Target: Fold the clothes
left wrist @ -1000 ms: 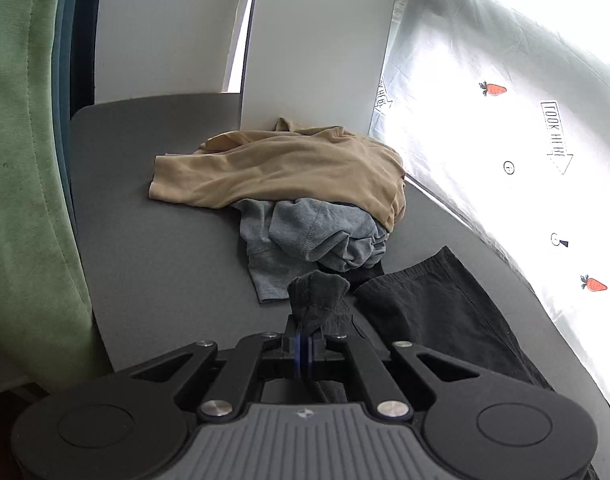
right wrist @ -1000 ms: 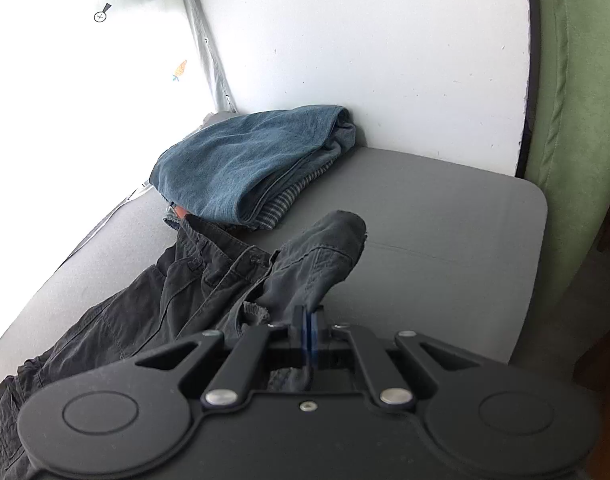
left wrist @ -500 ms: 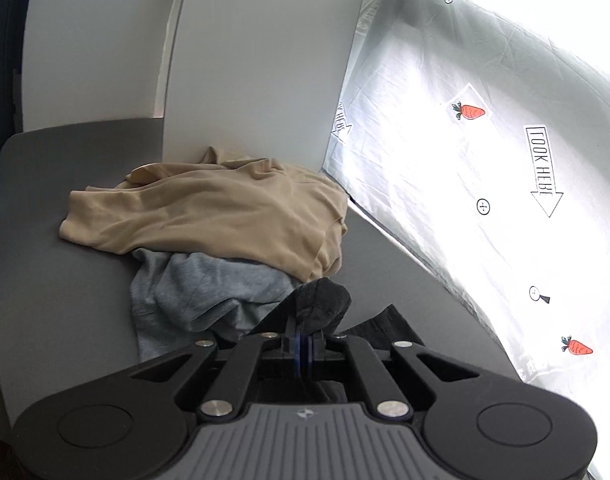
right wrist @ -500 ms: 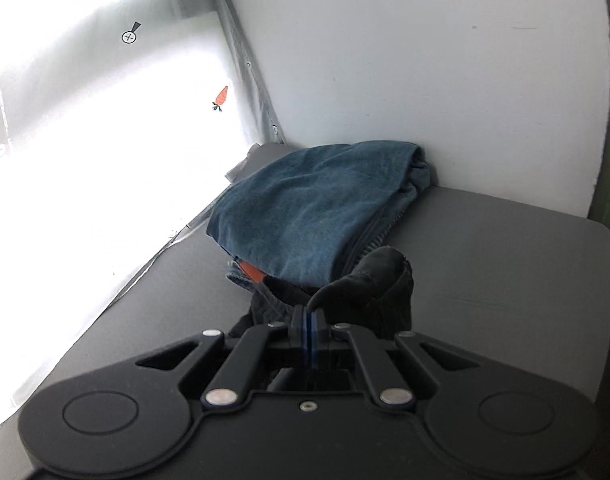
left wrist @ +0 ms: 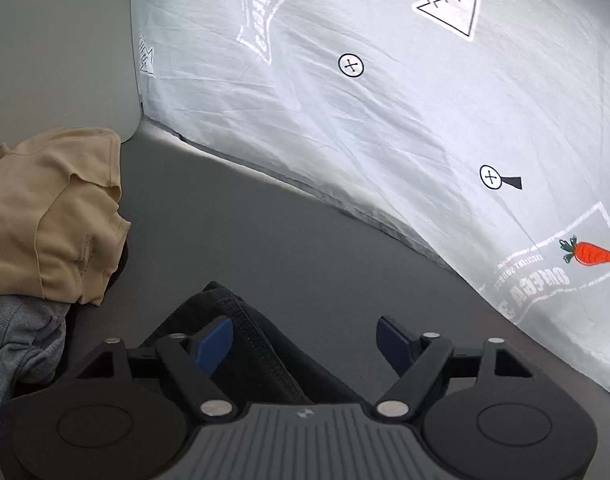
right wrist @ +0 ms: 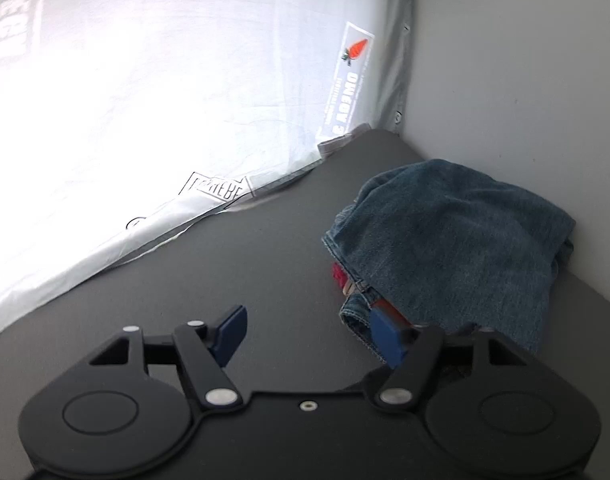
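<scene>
In the left wrist view my left gripper [left wrist: 305, 344] is open and empty just above the grey table [left wrist: 265, 232]. A corner of the black garment [left wrist: 245, 344] lies flat under its left finger. In the right wrist view my right gripper [right wrist: 309, 336] is open and empty over bare table [right wrist: 245, 264]. The black garment does not show in the right wrist view.
A tan garment [left wrist: 53, 208] lies on a grey garment [left wrist: 17, 340] at the left. Folded blue jeans [right wrist: 457, 240] sit in the far right corner against the white wall [right wrist: 525, 60]. A white printed curtain [left wrist: 385, 100] hangs along the table's far edge.
Both grippers have opened and let go of the black garment. Both have moved forward toward the curtain, and the garment now lies on the table.
</scene>
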The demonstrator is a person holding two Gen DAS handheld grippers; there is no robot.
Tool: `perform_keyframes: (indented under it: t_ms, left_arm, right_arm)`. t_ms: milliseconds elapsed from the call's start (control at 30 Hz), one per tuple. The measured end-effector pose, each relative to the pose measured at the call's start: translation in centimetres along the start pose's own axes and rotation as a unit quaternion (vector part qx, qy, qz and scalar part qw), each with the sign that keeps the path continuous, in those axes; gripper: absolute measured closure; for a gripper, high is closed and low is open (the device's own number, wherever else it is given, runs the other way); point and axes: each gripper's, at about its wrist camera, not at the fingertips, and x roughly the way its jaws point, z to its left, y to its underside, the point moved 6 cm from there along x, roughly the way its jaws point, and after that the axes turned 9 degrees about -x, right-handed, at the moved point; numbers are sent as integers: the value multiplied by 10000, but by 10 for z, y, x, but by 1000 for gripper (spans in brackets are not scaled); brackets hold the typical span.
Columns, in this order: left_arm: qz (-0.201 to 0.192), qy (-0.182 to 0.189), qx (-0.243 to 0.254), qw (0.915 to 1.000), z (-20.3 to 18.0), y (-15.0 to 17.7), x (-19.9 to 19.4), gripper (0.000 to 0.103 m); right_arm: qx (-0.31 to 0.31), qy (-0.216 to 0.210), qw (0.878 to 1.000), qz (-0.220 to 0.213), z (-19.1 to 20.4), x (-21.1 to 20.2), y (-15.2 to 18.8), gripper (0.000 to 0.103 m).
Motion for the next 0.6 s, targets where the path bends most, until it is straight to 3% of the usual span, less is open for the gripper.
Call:
perform_keyframes:
  t_ms: [100,267,333,400,433,533,600]
  left_arm:
    - [92,82,844,9964,-12,35,-22,19]
    - [380,325,1505,9873,-31,89,-58,19]
    - [556,378,1471,9868,-33,108,-66,19]
    - [730,505,1405,9861,-38,124,-76,19]
    - [798,583,1417,9850,-41,131,-81,19]
    - [886,698,1638,9800,-49,146,-93,19]
    - [879,740,1786,9772,-54,152,-99,19]
  right_arm:
    - [-806,-110,9966,162,36,-23,36,25]
    - [-788,-968,9920,200,82,-80,79,25]
    - [-845,-1572,9839,107,105,-104,91,32]
    - [-1422,-2086,9676,-75,139,-123,103,48]
    - [-1723,-2204,9600,-134,155,-128,110,51]
    - [-2181,-2674,9386,58,189,-122,128,77]
    - [-2206,-2835,9333,4,204,-111,126,80]
